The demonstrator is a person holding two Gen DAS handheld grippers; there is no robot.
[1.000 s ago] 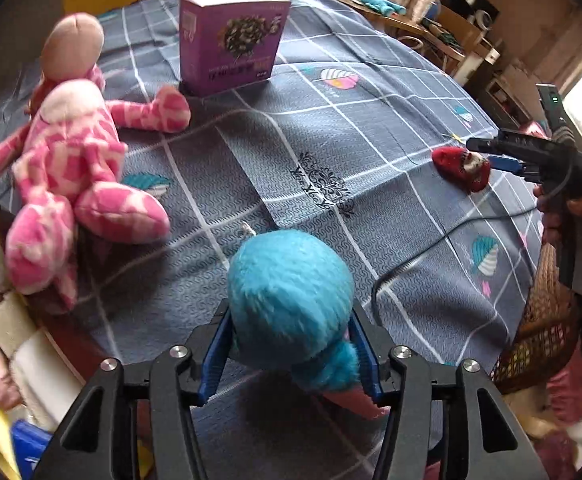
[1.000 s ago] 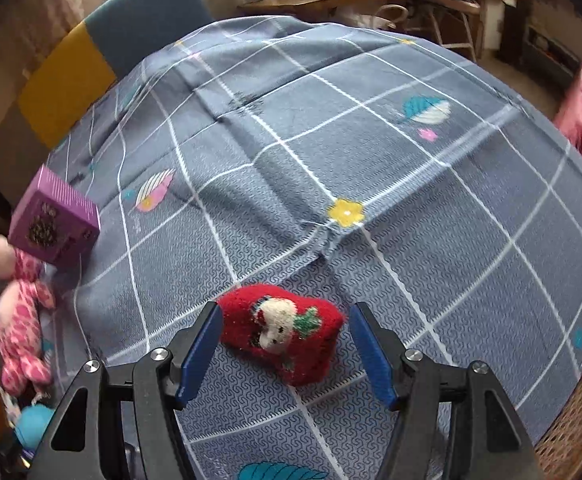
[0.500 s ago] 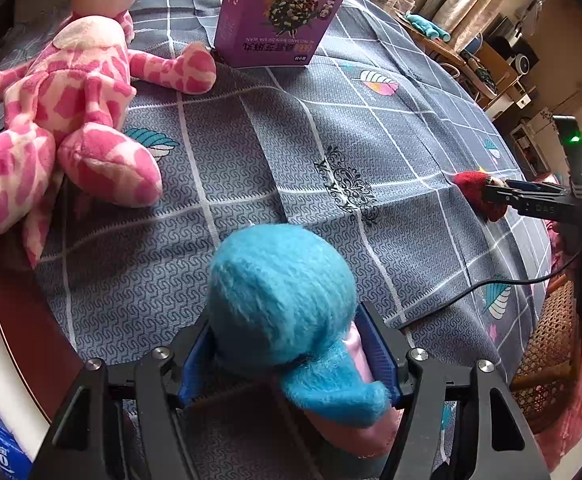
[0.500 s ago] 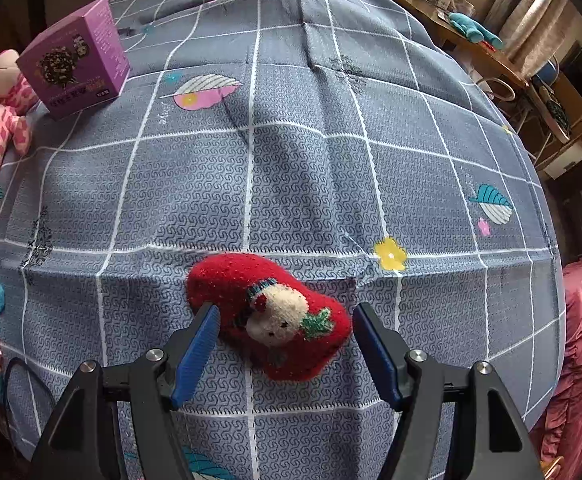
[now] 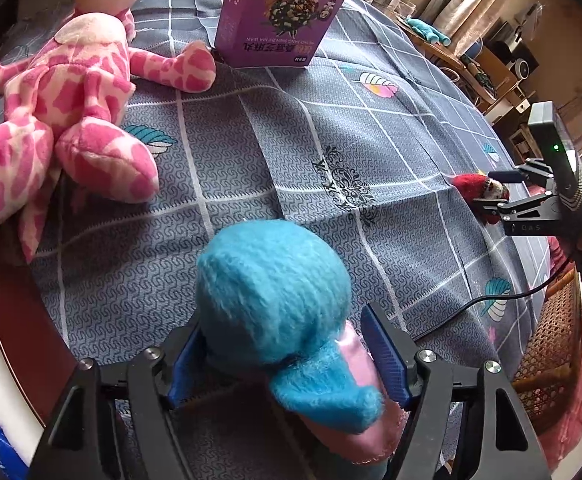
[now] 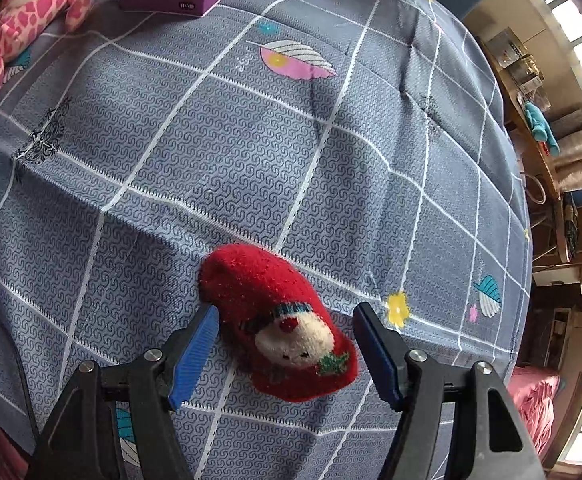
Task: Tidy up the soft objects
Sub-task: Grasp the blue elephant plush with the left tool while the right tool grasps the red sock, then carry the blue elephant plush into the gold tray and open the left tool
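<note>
My left fingers [image 5: 289,358] point steeply down at the near edge of the round worktop [image 5: 7,308], which is covered by a grey-blue checked cloth with leaf prints [image 5: 331,128]. Between them sits a fuzzy turquoise plush toy with a pink underside [image 5: 275,300]. These fingers have just been opening; the left blue pad touches the fur, while a gap shows at the right pad, so nothing is clamped.

My right fingers [image 6: 287,344] hang over a small red knitted soft toy with a white face and a green sprig [image 6: 279,320], which lies on the cloth towards the far right side of the worktop. They have just been closing: the left pad is at the toy's edge, the right pad stands clear of it, so the grip is not made.

A large pink-and-cream spotted plush animal [image 5: 71,92] lies sprawled at the left side, 1 paw just beside an upright purple cardboard box with a flower picture [image 5: 279,20].
</note>
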